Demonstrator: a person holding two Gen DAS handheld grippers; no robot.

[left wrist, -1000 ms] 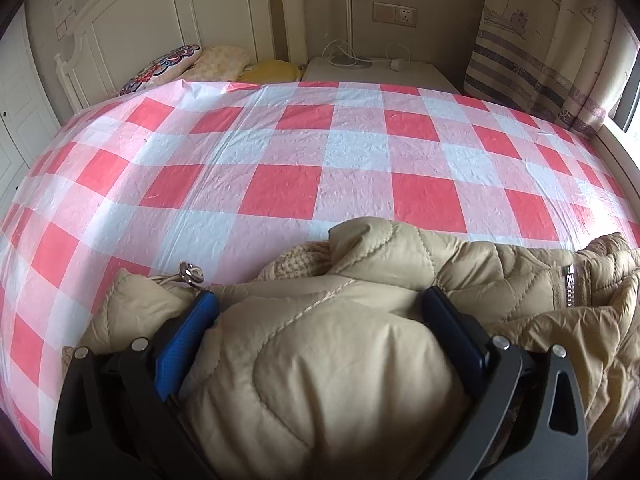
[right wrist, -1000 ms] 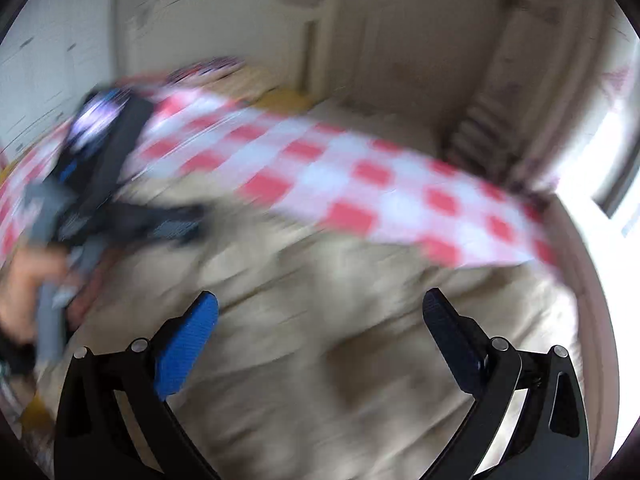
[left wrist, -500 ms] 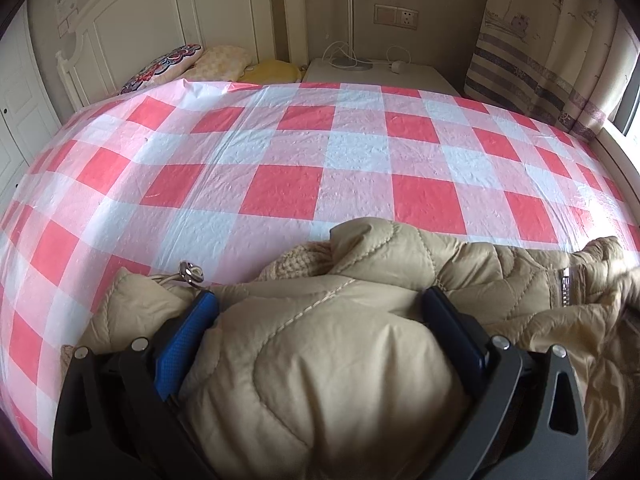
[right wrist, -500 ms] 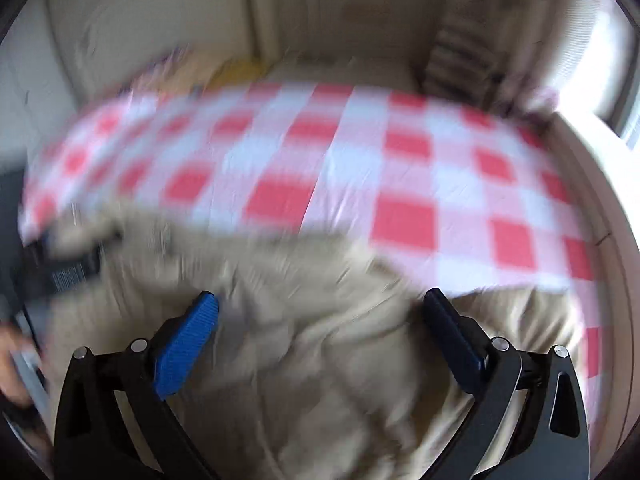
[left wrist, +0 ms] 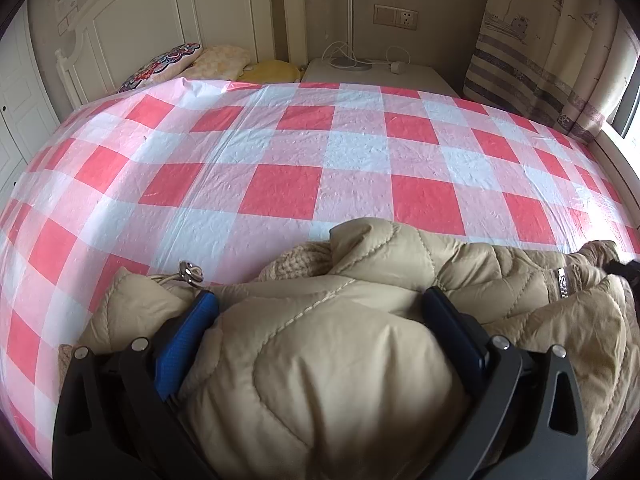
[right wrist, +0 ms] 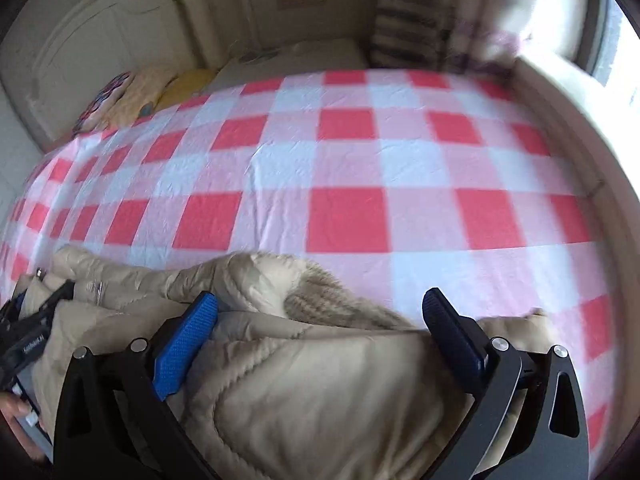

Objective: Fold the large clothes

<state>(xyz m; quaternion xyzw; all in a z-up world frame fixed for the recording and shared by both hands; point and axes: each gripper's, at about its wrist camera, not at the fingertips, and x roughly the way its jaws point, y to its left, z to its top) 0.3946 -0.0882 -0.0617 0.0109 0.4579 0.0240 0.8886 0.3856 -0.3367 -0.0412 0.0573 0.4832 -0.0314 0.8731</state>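
Observation:
A beige quilted jacket (left wrist: 360, 360) lies bunched along the near edge of the bed, with a knit trim (left wrist: 304, 260) and a metal drawstring toggle (left wrist: 190, 270) showing. My left gripper (left wrist: 320, 300) is open, its blue pads on either side of a puffy fold. The right gripper (right wrist: 320, 300) is also open, low over the jacket (right wrist: 320, 392) near its knit trim (right wrist: 324, 300). In the right wrist view, the left gripper (right wrist: 36, 320) and a hand (right wrist: 12, 412) sit at the far left.
The bed carries a red and white checked cover (left wrist: 340, 152). Pillows (left wrist: 224, 60) lie by the white headboard (left wrist: 160, 12). A nightstand (left wrist: 380, 72) with cables stands behind, and a striped curtain (left wrist: 540, 60) hangs at the right.
The right gripper has swung from facing the left side of the jacket to facing the bed over its right part. The left gripper and the fold between its pads have not moved.

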